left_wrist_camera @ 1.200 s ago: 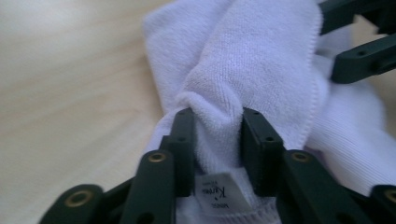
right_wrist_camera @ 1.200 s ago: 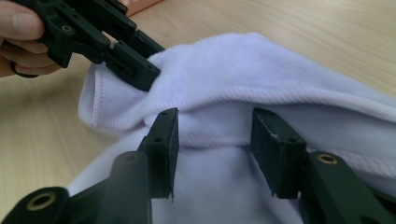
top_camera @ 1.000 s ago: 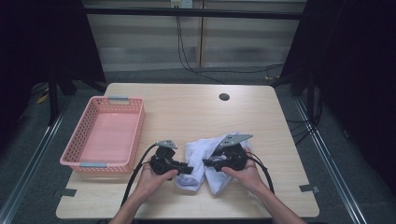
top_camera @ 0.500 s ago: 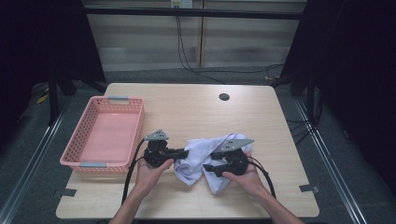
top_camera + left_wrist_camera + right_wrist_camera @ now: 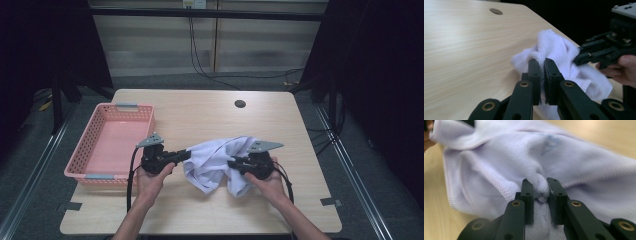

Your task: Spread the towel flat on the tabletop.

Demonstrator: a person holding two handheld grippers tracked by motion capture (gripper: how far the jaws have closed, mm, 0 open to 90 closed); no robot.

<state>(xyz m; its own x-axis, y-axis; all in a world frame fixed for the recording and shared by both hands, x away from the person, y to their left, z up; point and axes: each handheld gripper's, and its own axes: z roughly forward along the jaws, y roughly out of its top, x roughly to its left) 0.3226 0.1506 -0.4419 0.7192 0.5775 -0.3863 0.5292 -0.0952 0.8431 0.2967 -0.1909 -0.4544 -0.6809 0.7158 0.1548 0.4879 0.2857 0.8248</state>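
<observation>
Towel [image 5: 215,162] stretched crosswise between grippers

left gripper [image 5: 186,155]: near-left, held level, pointing right, jaws clamped tight on a fold of white terry cloth [image 5: 215,162] | right gripper [image 5: 231,163]: near-right, pointing left, jaws just closing, pinching a bunched fold | both forearms enter from near edge, hands wrapped around gripper bodies

High view: table [image 5: 200,112] evenly lit from above, surroundings at 9 and 3 o'clock near black, soft overall. Left gripper view: pale glare on wood toward 11 o'clock, black at 1 o'clock. Right gripper view: towel [image 5: 564,157] blurred toward 12 o'clock.
</observation>
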